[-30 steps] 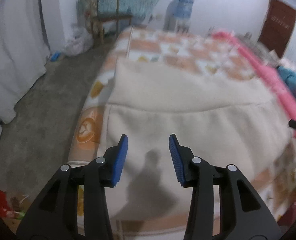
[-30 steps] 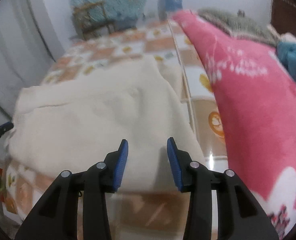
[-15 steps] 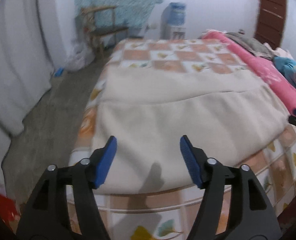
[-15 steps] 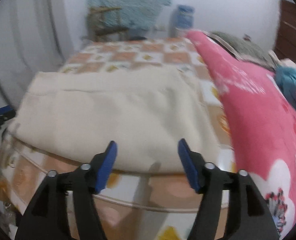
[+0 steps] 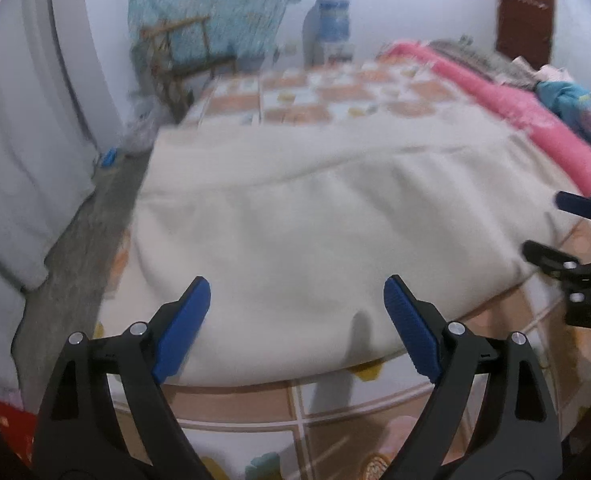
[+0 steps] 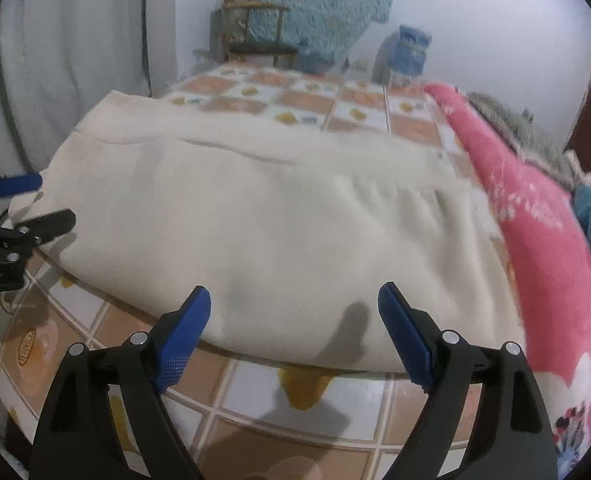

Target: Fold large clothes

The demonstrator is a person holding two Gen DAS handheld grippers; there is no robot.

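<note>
Lying flat across the middle of both frames, the cream garment (image 5: 315, 232) already looks folded once on the checked bedspread (image 5: 335, 396), so I judge another fold is next (it calls for pinching the near edge). The left gripper (image 5: 297, 320) and right gripper (image 6: 294, 322) hover at lower centre, jaws spread wide, holding nothing.

1. Light: dim, cool, even indoor.
2. Shadows: soft finger shadows on cream garment (image 5: 295, 224) near the bed's front edge.
3. Blur: overall motion softness.
4. Distortion: fisheye bending, black vignetted corners.
</note>
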